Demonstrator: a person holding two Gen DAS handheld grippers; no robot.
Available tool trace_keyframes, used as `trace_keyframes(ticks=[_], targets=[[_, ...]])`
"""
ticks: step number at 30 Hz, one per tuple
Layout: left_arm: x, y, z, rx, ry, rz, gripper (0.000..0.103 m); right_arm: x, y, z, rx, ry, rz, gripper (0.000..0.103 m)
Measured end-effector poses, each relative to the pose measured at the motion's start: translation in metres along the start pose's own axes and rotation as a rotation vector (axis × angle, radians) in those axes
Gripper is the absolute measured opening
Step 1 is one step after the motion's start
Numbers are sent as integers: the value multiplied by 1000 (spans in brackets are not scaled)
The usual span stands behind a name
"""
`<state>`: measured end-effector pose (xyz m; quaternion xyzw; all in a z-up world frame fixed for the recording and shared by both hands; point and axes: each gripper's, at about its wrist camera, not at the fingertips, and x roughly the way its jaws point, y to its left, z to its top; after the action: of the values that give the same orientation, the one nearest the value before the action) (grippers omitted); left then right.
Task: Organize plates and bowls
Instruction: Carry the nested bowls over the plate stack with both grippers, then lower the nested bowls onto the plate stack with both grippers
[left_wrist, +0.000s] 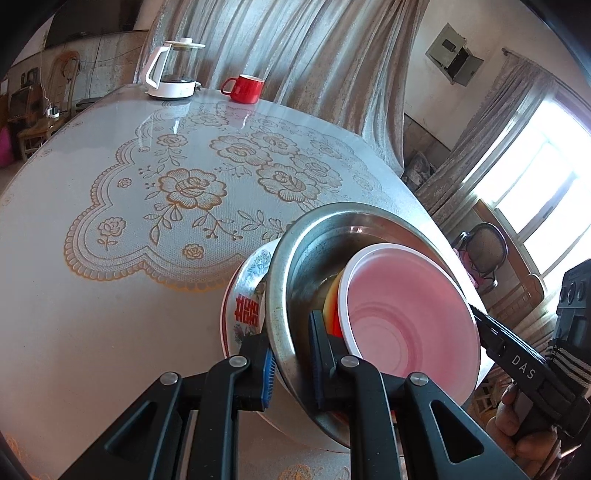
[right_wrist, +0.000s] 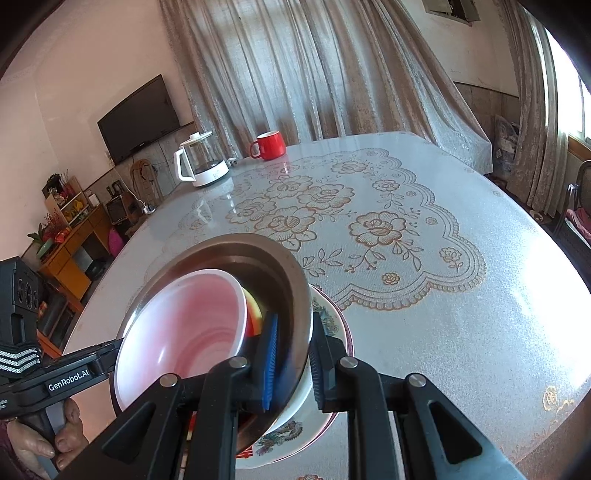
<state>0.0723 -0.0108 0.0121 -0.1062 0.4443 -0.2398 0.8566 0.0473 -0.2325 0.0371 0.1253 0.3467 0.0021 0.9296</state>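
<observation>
I've got the left gripper clamped on the near rim of the steel bowl, pink bowl nested inside w/ an orange one under it, all stacked on the patterned plate over the table. Right gripper pinches the opposite rim. Kettle & red mug at far edge.

Floral table: kettle, red mug.
</observation>
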Motion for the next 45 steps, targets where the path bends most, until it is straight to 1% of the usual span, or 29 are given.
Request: trace_keyframes(ticks=[4,8,13,17,22,25,30,34,37,42,45], targets=[[7,-2,-3,11,22,16,16,8,-6,-4,24,31,-5,16],[11,-1,-6,17,25,44,17,15,-11,-7,39,55,-9,16],[10,3,-6,2,25,41,18,19,-12,-9,44,69,-12,16],[8,3,-7,-5,22,39,18,19,-11,-10,37,63,-13,16],[-1,5,-9,-12,-10,34,21,17,-14,-10,50,60,0,16],[-7,4,-9,5,-37,52,20,16,-14,-10,52,58,1,16],[-15,3,-11,16,-70,60,20,13,-15,-13,54,51,9,17],[-12,3,-14,25,-57,60,20,9,-16,-14,62,36,16,16],[-9,1,-17,29,-51,59,20,9,-14,-14,50,31,5,17],[-8,-1,-18,42,-47,53,21,10,-11,-16,28,19,-33,11],[-7,-1,-18,46,-43,47,21,11,-14,-15,38,22,-28,11]])
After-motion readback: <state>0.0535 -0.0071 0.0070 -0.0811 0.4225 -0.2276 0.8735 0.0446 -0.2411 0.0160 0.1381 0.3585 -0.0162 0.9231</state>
